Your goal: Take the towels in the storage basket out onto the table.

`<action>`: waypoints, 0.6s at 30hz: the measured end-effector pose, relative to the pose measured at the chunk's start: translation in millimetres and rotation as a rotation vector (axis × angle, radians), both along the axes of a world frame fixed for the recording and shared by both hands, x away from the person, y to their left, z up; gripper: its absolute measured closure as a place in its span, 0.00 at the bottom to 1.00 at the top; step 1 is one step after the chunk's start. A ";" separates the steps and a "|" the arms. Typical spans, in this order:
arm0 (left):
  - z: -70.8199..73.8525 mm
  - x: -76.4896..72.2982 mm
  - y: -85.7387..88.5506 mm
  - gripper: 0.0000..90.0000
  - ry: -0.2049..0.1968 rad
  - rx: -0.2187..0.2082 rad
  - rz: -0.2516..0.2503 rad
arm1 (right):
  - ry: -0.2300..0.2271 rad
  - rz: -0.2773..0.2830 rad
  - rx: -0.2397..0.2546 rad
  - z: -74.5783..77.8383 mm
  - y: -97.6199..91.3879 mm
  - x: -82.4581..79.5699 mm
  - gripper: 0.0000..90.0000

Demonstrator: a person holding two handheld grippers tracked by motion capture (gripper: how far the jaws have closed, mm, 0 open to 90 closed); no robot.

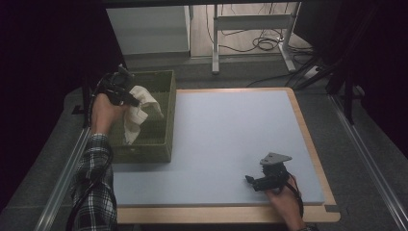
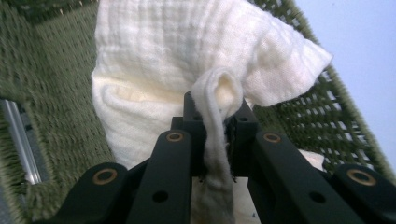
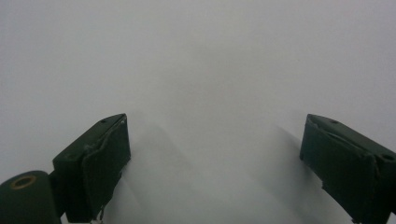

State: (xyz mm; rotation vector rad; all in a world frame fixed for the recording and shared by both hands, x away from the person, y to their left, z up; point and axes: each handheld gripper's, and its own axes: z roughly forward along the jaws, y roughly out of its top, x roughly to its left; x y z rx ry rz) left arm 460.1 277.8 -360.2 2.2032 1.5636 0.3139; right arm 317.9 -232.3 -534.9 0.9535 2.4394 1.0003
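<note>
A cream cloth (image 1: pixel 138 111) hangs over a green woven basket (image 1: pixel 165 126) at the left of the table, held up by my left gripper (image 1: pixel 131 98). In the left gripper view the jaws are shut on a bunched fold of the cloth (image 2: pixel 215 116), and the rest of it drapes down in front of the basket's wall (image 2: pixel 56 93). My right gripper (image 1: pixel 251 181) rests low near the table's front right, jaws spread wide apart. In the right gripper view its fingers (image 3: pixel 100 163) have nothing between them, just the pale mat (image 3: pixel 210 70).
A light blue mat (image 1: pixel 231 139) covers the wooden table (image 1: pixel 308 139). Beyond the table stand a white cabinet (image 1: pixel 149 29) and a desk frame (image 1: pixel 250 24) with cables on the floor. Metal rails (image 1: pixel 365 154) run along both sides.
</note>
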 end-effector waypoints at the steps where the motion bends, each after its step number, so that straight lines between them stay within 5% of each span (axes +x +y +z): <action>1: 3.6 -0.8 -1.4 0.91 -0.001 0.002 -0.003 | 0.000 0.000 0.000 0.0 0.0 0.0 0.10; 18: 57.0 -16.0 -25.1 0.90 -0.050 0.024 -0.071 | 0.003 -0.001 0.000 0.2 0.0 -0.1 0.10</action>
